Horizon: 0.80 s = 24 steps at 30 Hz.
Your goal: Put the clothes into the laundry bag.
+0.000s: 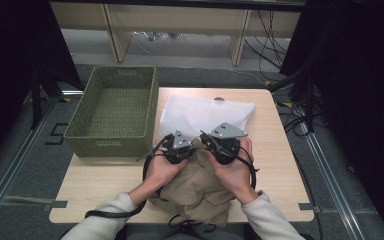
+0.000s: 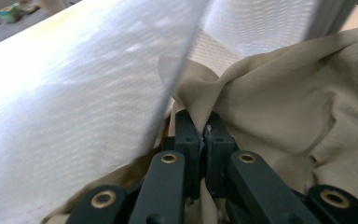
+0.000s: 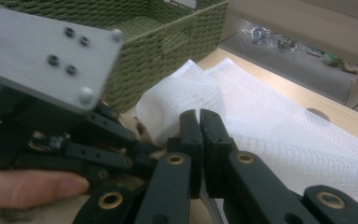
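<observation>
Left tool [image 2: 204, 135] pinches a fold of the beige garment [image 1: 200, 185] at the counter's [image 1: 275, 175] near edge, against the white mesh bag [image 1: 205, 112]. Right tool [image 3: 199, 135] is pressed together – on cloth or nothing, can't tell. Feed the fabric in slowly, w/ the bag mouth held wide. Bag opening is hidden behind both tools.

High view overhead, facing forward-down; both gripper views close, low, sharing white mesh bag [image 2: 74, 107].

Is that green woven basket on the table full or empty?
Empty. The high view looks straight into the green woven basket and shows only its bare woven floor; the right gripper view likewise shows nothing inside.
</observation>
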Motion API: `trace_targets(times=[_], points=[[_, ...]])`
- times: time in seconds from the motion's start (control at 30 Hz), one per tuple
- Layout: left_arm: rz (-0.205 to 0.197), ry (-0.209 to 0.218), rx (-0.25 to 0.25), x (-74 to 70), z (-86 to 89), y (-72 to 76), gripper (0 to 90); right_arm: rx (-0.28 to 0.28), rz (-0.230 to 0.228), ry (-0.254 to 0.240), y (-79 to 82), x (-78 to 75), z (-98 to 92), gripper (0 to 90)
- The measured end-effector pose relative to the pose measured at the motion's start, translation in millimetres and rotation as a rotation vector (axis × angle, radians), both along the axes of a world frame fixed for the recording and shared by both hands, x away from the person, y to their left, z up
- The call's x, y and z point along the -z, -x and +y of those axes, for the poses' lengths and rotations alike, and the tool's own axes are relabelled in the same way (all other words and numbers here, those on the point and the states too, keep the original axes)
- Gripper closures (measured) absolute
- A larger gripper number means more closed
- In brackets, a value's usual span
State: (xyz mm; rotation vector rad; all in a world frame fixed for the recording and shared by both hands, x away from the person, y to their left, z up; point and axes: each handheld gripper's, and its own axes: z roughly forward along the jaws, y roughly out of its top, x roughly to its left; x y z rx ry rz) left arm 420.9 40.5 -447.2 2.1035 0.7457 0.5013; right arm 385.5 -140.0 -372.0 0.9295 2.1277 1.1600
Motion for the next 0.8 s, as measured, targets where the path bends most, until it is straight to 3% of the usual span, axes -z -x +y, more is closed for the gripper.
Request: trace_targets(times=[0.07, 0.13, 0.3, 0.43, 0.47, 0.6, 0.7, 0.73, 0.8], points=[[-0.003, 0.012, 0.003, 1.9, 3.4, 1.2, 84.4, 0.010, 0.016, -0.003, -1.7, 1.2, -3.1, 89.7], [0.002, 0.024, 0.016, -0.6, 6.5, 5.4, 72.9, 0.021, 0.030, -0.004, -3.6, 3.7, -4.1, 89.7], [-0.028, 0.148, 0.033, -18.8, 18.3, 23.8, 47.2, 0.029, 0.044, -0.003, -5.8, 4.5, -5.2, 89.7], [-0.001, 0.232, 0.098, -36.7, 24.0, 39.6, 38.9, 0.025, 0.040, 0.006, -7.7, 4.7, -6.5, 89.6], [-0.009, 0.227, 0.128, -40.1, 23.8, 43.8, 37.7, 0.027, 0.037, 0.004, -7.9, 4.3, -6.8, 89.6], [0.034, 0.210, 0.261, -40.1, 7.5, 61.4, 29.6, 0.028, 0.045, 0.006, -8.1, 4.0, -6.6, 89.7], [-0.011, 0.114, 0.324, -33.6, -9.1, 66.9, 22.7, 0.036, 0.046, 0.005, -8.0, 4.1, -6.6, 89.6], [0.020, 0.107, 0.351, -29.4, -16.0, 69.0, 21.3, 0.034, 0.049, 0.004, -8.3, 4.1, -6.6, 89.6], [0.008, 0.041, 0.374, -20.0, -29.2, 70.8, 19.2, 0.026, 0.047, 0.008, -8.9, 4.0, -7.6, 89.7]])
